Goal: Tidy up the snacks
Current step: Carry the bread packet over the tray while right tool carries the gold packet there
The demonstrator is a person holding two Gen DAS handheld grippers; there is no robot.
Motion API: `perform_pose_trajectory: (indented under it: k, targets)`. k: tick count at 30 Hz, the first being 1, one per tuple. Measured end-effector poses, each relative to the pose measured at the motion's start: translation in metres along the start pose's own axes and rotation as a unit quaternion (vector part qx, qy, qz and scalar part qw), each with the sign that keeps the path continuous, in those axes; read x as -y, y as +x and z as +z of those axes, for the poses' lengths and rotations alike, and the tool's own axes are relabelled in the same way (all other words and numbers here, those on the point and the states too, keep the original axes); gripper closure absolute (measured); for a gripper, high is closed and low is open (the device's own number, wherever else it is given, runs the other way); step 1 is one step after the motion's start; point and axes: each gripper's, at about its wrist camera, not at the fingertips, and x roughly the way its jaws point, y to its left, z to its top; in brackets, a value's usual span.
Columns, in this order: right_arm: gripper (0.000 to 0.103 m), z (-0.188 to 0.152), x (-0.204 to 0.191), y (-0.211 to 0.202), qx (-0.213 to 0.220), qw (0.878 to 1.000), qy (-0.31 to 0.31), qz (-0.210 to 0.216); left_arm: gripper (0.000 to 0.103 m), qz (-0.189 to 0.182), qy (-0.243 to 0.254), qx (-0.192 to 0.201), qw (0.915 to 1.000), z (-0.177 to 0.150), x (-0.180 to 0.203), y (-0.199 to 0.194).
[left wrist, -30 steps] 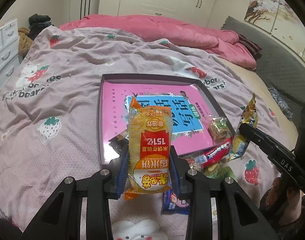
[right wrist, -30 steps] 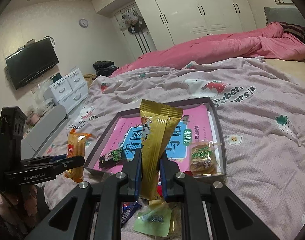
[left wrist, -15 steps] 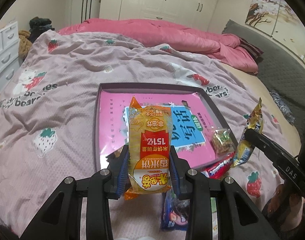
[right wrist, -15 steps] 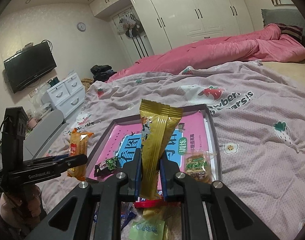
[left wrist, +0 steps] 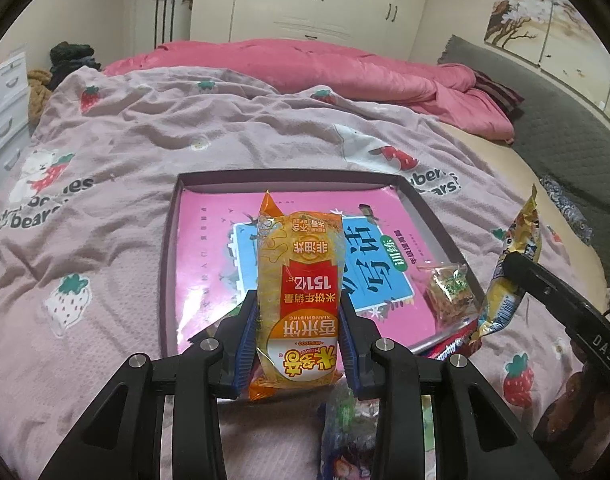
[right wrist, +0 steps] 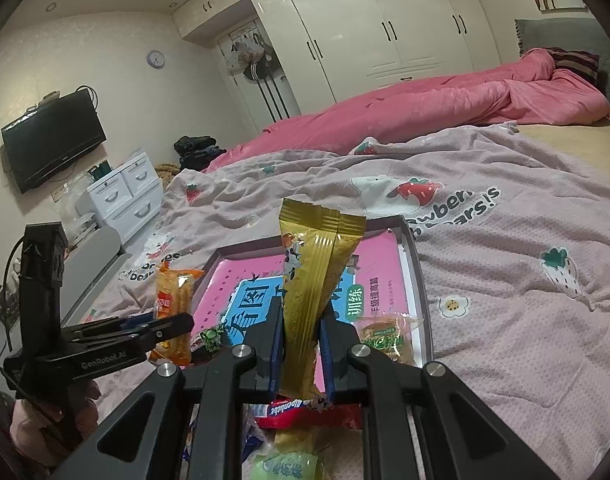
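We see a rumpled pink quilt point(left wrist: 345, 76) heaped along the far side of the bed, and a lilac strawberry-print blanket point(left wrist: 117, 152) spread across the near part. White wardrobe doors point(right wrist: 385, 36) fill the back wall. We spot a dark television point(right wrist: 51, 140) mounted on the left wall, a small round clock point(right wrist: 156, 58) higher up, and white drawers point(right wrist: 123, 196) below.

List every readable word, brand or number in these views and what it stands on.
"GenRobot.AI": left gripper body.
"DAS": right gripper body.
"1512": rice cracker pack, upside down.
"Alpenliebe": red wrapper, upside down.
"bears": bedspread.
"训练": green badge on the pink book.
Other print on the packs and book: too small to read.
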Motion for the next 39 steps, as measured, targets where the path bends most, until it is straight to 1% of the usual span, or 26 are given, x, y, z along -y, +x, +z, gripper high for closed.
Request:
perform_pose_trajectory:
  k: [4,11,17,22,30,39]
  targets:
    - [0.087,0.0,0.001,0.001,0.001,1.0,0.001,0.0,0.065,-0.003,0.001,-0.002,1.0,0.001,0.003,0.01]
    - [0.087,0.001,0.003,0.006,0.001,1.0,-0.001,-0.006,0.065,-0.01,0.005,-0.021,0.9997,-0.002,0.004,0.033]
    - [0.087,0.001,0.005,0.015,-0.004,1.0,0.0,-0.01,0.065,-0.019,0.007,-0.031,0.9993,-0.004,0.003,0.043]
    - [0.087,0.001,0.006,0.026,-0.012,1.0,-0.003,-0.015,0.065,-0.026,0.008,-0.04,0.9988,-0.007,0.003,0.049]
    - [0.087,-0.002,0.007,0.04,-0.026,0.999,-0.006,-0.021,0.065,-0.033,0.024,-0.048,0.998,-0.01,0.009,0.053]
    - [0.087,-0.007,0.008,0.053,-0.043,0.999,-0.01,-0.022,0.065,-0.034,0.029,-0.053,0.9976,-0.012,0.01,0.055]
